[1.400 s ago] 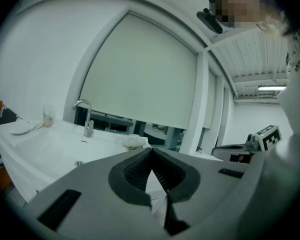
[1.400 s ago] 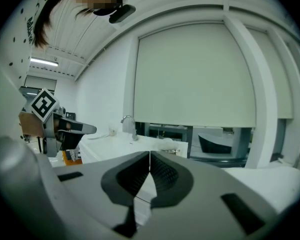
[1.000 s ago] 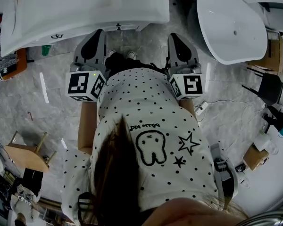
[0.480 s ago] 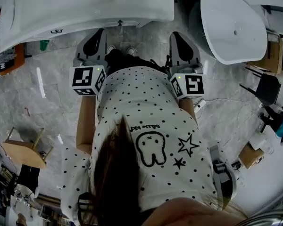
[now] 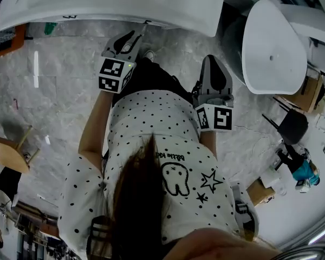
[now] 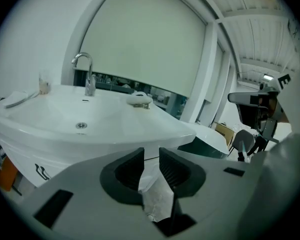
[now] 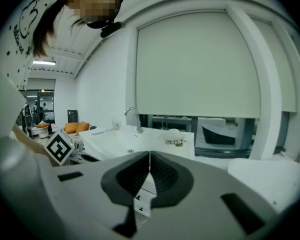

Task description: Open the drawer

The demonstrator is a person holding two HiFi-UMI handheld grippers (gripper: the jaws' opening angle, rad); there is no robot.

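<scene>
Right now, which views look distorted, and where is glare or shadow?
Both gripper views: strong fisheye bending, black corners. Left gripper view: basin evenly lit, no hard shadows. Head view: dim, a glare streak on the marble floor.

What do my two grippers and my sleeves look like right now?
The left gripper and right gripper each have a grey body, black ribbed jaws and a black-and-white marker cube. The left jaws are opening, empty. The shirt is white, black-dotted, short-sleeved.

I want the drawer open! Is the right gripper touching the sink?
Apart. Head view shows bare floor between the right gripper and the sink; its own view shows the sink well ahead.
</scene>
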